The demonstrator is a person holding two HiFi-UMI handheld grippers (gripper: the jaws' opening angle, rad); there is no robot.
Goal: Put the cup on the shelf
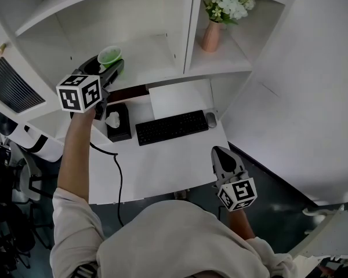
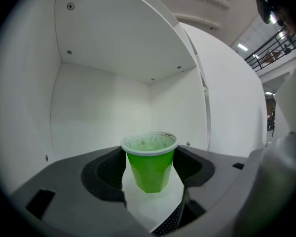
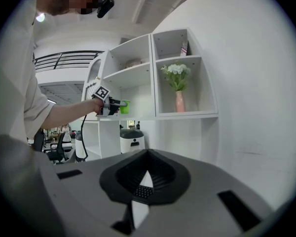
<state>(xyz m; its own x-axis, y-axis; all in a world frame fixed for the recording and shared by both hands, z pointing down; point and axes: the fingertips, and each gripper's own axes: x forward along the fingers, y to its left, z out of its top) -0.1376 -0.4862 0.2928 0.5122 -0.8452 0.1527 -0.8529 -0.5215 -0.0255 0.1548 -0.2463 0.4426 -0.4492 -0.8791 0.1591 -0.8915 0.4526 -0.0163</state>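
Person's shirt (image 1: 180,242) fills the bottom of the head view, with both arms reaching out from it.

Right gripper (image 1: 218,153): low, just ahead of the torso and over the near right part of the desk (image 1: 162,172). Its jaws are drawn together with nothing between them; only a thin sliver of background shows behind the pads. Its marker cube (image 1: 238,194) sits at the rear end. A keyboard (image 1: 171,127) and a mouse (image 1: 211,120) lie ahead of this gripper, to its left.

Left gripper (image 1: 111,63): raised on an outstretched arm, with its tips at the mouth of the left compartment of the white shelf (image 1: 162,45). Its jaws are clamped on the green cup (image 2: 150,169), and both pads meet the cup just under the white rim.

- Cup is upright, mouth up, between the jaws.
- The compartment's back wall and ceiling lie straight ahead of the gripper.
- White shelf floor shows below the cup; whether the base touches it cannot be told.

A pink vase of white flowers (image 1: 211,36) stands in the compartment to the right of the left gripper. A black tissue box (image 1: 117,123) sits on the desk below that gripper.
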